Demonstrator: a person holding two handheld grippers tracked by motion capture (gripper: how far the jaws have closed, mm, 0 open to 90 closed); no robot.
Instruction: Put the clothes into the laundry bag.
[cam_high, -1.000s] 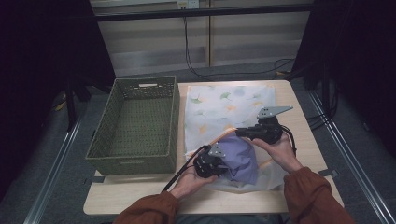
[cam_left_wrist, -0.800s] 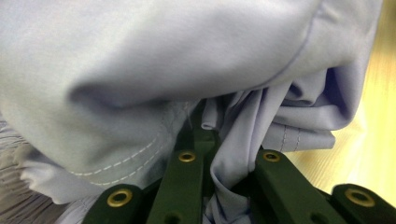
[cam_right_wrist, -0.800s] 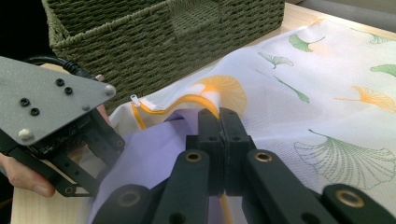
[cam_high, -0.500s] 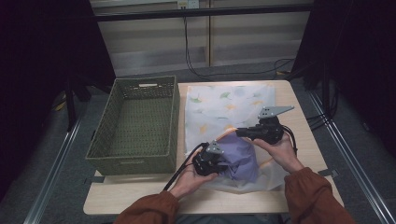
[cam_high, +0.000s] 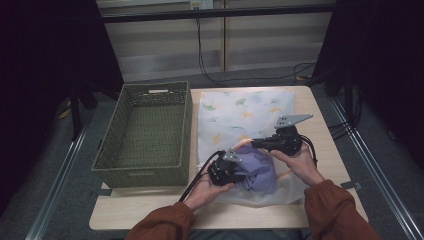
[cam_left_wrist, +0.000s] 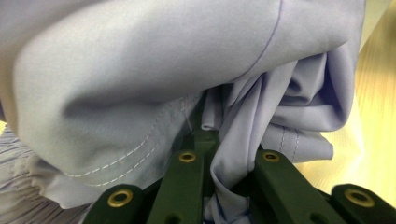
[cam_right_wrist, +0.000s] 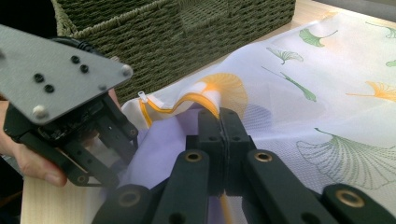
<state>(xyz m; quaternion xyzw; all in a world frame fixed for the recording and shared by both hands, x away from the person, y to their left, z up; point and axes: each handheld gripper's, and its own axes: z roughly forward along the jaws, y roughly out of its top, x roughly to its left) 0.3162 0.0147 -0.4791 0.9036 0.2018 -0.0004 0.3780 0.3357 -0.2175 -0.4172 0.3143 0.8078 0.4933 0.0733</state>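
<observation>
A white mesh bag (cam_high: 240, 112) printed with ginkgo leaves lies flat on the table, its near end edged in orange (cam_right_wrist: 187, 100). A crumpled lavender garment (cam_high: 260, 170) sits at that near end, partly under the bag's mesh. My left gripper (cam_high: 239, 172) is shut on a fold of the garment (cam_left_wrist: 140, 60), and cloth is bunched between its jaws (cam_left_wrist: 205, 130). Just beyond the garment, my right gripper (cam_high: 253, 143) is shut on the bag's orange-trimmed edge and lifts it; the closed tips (cam_right_wrist: 219, 114) pinch the trim. The left gripper (cam_right_wrist: 107, 135) shows at the left of the right gripper view.
A green woven basket (cam_high: 150, 89) stands empty on the table's left side, right beside the bag (cam_right_wrist: 327, 93). Cables trail from both grippers toward the person. The table's right strip (cam_high: 320, 125) is bare wood.
Both hands stay nearly where they were. The lavender garment has shifted only slightly between the grippers.
</observation>
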